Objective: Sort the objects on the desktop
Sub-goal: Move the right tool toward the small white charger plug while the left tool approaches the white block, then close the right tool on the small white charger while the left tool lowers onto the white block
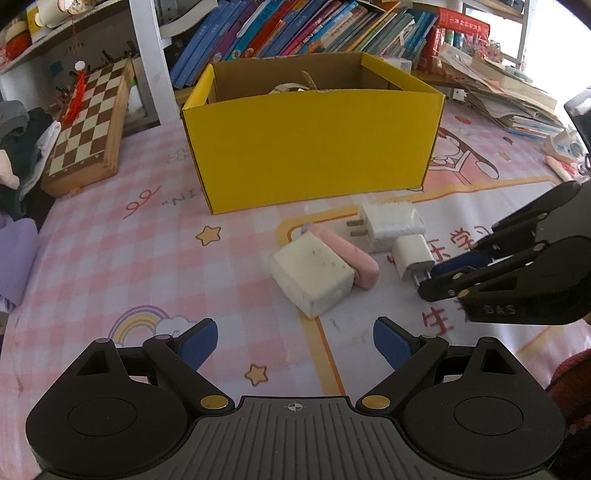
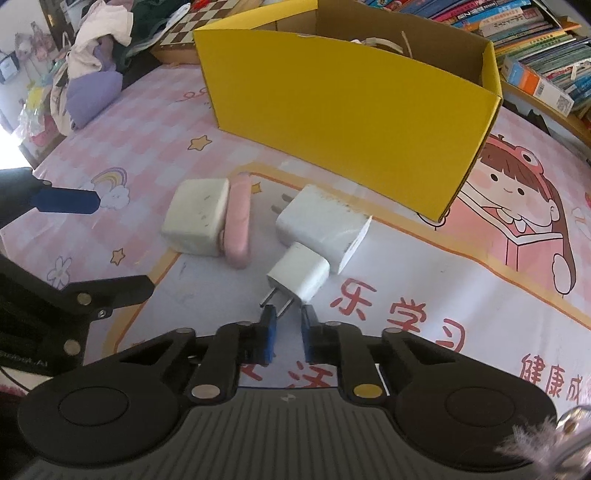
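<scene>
Twice checking here. Looking through the left wrist cam: seeing the left gripper (image 1: 295,343) gaping wide, holding nothing, big charger (image 1: 312,275) lying just ahead. Switching to the right wrist cam: seeing the right gripper (image 2: 288,321) pinching nearly shut on the small charger (image 2: 301,275) by its prongs, long axis running away toward the yellow box (image 2: 351,110). Sitting on a pink cartoon tablecloth (image 2: 443,277), books (image 2: 535,33) crowding behind.
</scene>
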`<state>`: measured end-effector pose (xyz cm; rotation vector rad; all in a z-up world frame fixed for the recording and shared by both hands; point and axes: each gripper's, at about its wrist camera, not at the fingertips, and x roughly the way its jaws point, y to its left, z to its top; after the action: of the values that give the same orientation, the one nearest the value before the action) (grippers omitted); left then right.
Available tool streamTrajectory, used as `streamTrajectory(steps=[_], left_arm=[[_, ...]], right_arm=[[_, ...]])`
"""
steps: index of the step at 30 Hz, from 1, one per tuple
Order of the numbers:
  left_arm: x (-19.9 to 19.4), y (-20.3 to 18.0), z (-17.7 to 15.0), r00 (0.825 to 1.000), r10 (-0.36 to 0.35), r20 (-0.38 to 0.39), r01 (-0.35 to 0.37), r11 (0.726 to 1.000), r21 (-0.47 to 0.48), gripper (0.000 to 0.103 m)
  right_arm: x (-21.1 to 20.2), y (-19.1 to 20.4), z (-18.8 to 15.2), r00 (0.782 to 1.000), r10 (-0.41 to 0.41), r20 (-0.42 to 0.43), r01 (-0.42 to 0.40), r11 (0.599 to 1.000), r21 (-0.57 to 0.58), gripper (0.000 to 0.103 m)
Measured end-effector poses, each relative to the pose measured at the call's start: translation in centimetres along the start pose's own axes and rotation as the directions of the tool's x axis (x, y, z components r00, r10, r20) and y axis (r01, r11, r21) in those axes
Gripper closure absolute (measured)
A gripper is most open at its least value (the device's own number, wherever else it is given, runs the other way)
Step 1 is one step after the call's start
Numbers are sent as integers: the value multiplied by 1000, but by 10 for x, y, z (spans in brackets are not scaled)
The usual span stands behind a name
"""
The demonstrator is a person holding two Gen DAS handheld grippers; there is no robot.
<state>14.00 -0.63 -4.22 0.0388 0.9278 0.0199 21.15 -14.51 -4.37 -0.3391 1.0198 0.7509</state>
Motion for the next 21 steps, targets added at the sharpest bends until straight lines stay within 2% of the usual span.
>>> streamTrajectory(steps=[4, 6, 10, 15, 19, 21], left_arm=[[8, -2, 6, 1000, -7, -3, 8, 1000, 11, 10], [13, -3, 8, 1000, -9, -3, 9, 1000, 23, 10], [18, -4, 12, 1000, -12, -10, 12, 999, 37, 10], [21, -2, 14, 1000, -2, -20, 3, 999, 38, 10], [23, 3, 15, 1000, 9, -29, -8, 1000, 23, 10], [24, 4, 15, 999, 13, -32, -13, 1000, 18, 10]], right_arm=[[0, -3, 2, 1000, 13, -3, -13, 1000, -12, 95], [0, -3, 3, 1000, 17, -1, -17, 1000, -23, 91], [-1, -1, 7, 1000, 19, 21, -18, 999, -47, 71], [5, 0, 13, 999, 39, 20, -37, 997, -65, 66], [10, -1, 18, 999, 27, 19, -26, 997, -66, 55], [12, -1, 20, 999, 33, 20, -32, 997, -66, 55]])
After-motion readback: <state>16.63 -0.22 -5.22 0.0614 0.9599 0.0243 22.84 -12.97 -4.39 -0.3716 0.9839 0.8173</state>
